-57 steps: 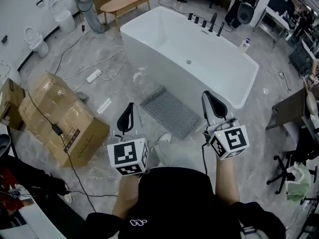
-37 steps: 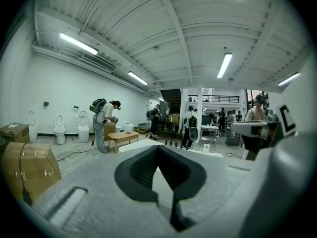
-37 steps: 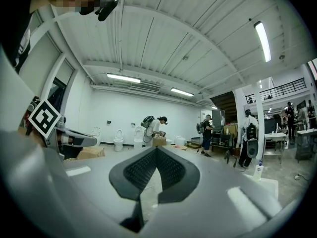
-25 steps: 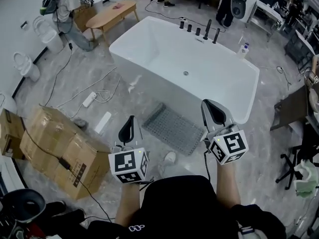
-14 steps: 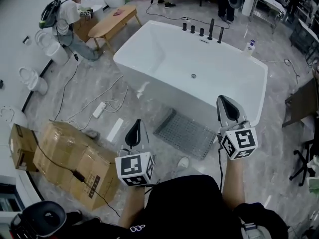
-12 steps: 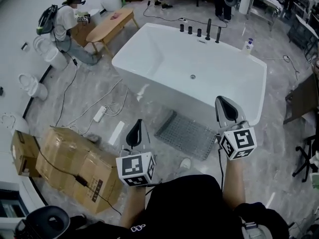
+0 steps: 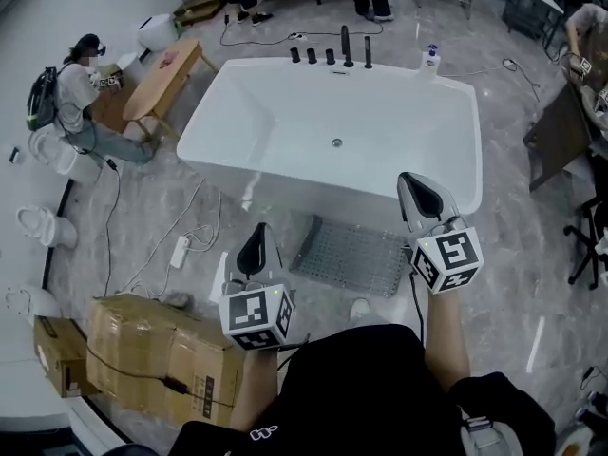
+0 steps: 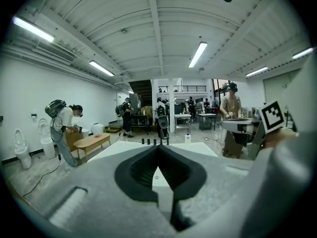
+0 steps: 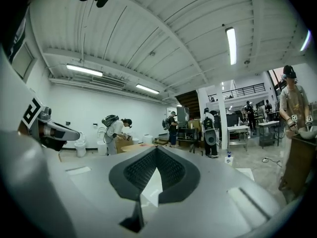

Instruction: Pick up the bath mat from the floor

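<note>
A: Starting at the left, what do we have?

B: We see brown taped cardboard boxes (image 7: 157, 350) on the grey marbled floor (image 7: 142, 207), with a white power strip (image 7: 179, 251) lying beyond them. Next comes our left gripper (image 7: 256, 236), held up off the floor. Its jaws are pressed together with nothing between them.

A: And the mat?

B: We find the grey perforated rubber bath mat (image 7: 353, 255) lying flat on the floor, just in front of the near wall of the white freestanding bathtub (image 7: 285, 131). From the head view it sits between our two grippers, nearer the right one. Neither gripper touches it.

A: And at the right?

B: Our right gripper (image 7: 415, 186) is raised too, showing over the tub's near rim. Its jaws are fully closed and hold nothing.
</note>
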